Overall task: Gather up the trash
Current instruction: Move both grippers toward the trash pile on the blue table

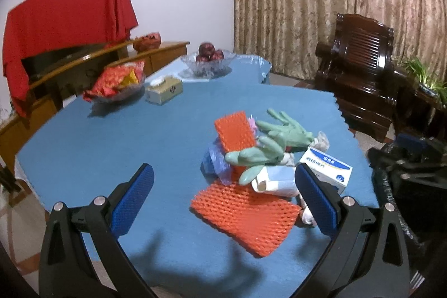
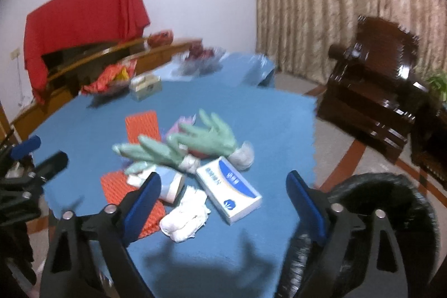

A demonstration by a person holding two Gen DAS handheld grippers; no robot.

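At the far left of the tabletop (image 1: 83, 152), a bowl of red wrappers (image 1: 117, 83), a tissue box (image 1: 164, 90) and a glass fruit bowl (image 1: 208, 62) are set well apart from the trash, presumably as things to be kept. The left gripper (image 1: 223, 186) is held with its jaws wide apart and nothing between the pads, angled down toward the orange foam net (image 1: 245, 217) nearest it. The trash is heaped mid-table: green rubber gloves (image 2: 206, 138), a white-and-blue carton (image 2: 229, 190) and crumpled white paper (image 2: 185, 218). The right gripper (image 2: 223, 190) is likewise seen empty and spread, framing the carton without touching it. A black bag (image 2: 391, 203) is kept open just beside it, likely to receive the pieces.
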